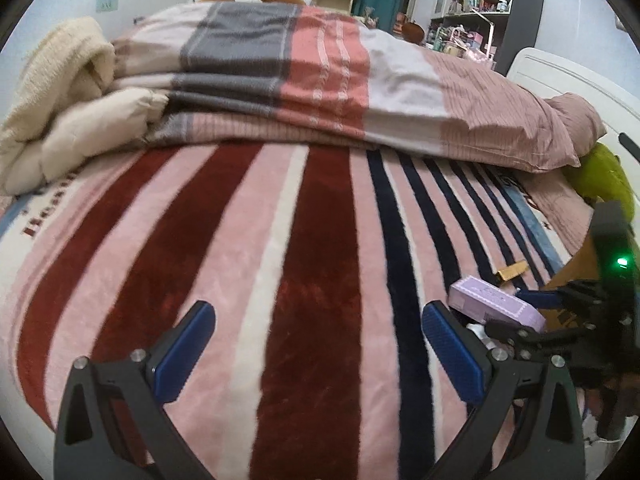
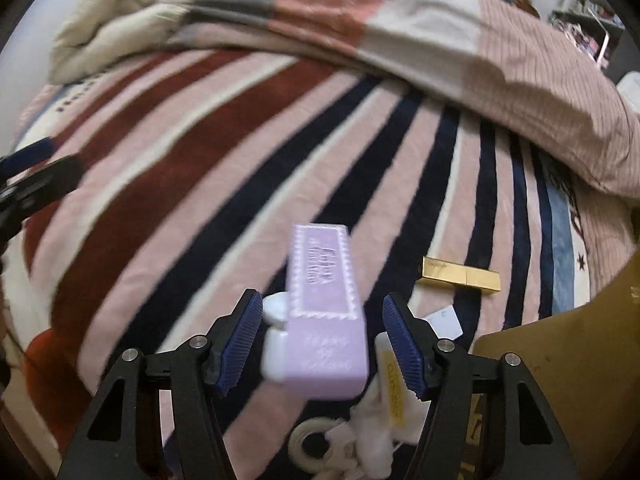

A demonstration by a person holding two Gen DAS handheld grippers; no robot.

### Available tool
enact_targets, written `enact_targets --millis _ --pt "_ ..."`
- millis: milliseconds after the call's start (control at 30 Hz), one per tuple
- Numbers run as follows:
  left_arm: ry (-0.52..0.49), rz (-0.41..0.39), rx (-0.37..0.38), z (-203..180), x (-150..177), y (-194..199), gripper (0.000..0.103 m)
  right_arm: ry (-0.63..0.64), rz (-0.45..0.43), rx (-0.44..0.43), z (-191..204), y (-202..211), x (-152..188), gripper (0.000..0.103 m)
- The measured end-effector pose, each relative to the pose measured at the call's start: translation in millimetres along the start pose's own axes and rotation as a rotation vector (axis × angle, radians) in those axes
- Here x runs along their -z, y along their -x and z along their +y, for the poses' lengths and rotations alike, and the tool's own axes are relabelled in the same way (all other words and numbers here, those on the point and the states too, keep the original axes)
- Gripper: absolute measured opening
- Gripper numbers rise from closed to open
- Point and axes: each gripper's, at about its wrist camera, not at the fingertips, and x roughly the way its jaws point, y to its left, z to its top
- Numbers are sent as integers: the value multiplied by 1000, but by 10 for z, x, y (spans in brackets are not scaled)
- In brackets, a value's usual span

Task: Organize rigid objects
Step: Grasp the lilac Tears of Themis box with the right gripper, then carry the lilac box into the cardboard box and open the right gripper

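Note:
A lilac rectangular box point(image 2: 326, 320) lies on the striped blanket, between the jaws of my right gripper point(image 2: 320, 340). The jaws are open and do not touch it. White items point(image 2: 276, 332) lie against its left side. A gold rectangular case point(image 2: 460, 274) lies to the right on the blanket. The lilac box point(image 1: 496, 306) and gold case point(image 1: 514, 270) also show in the left wrist view at lower right. My left gripper point(image 1: 316, 340) is open and empty above the blanket's red stripe. The right gripper point(image 1: 560, 320) shows beside the box.
A brown cardboard box point(image 2: 560, 380) stands at the right edge. A white tape ring point(image 2: 312, 444) and a yellow-labelled white item point(image 2: 392, 392) lie near the front. A folded quilt point(image 1: 320, 80) and cream blanket point(image 1: 60, 92) lie across the bed's far side. Shelves point(image 1: 472, 8) stand behind.

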Motion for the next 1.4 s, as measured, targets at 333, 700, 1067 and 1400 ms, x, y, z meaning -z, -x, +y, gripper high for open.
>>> enact_targets --millis 333,700,1067,1400 --pt "0 54 414 -298 -262 102 102 75 -114 -148 126 485 74 33" --pt "-122 124 740 -1584 -910 349 68 76 -393 -188 -362 1728 219 32" --pt "-346 356 716 -3294 -987 -63 55 -207 -315 -187 -1837 1782 641 32" --pt "-454 365 524 -3483 -896 -71 79 -222 -133 -109 -2133 1409 797 37"
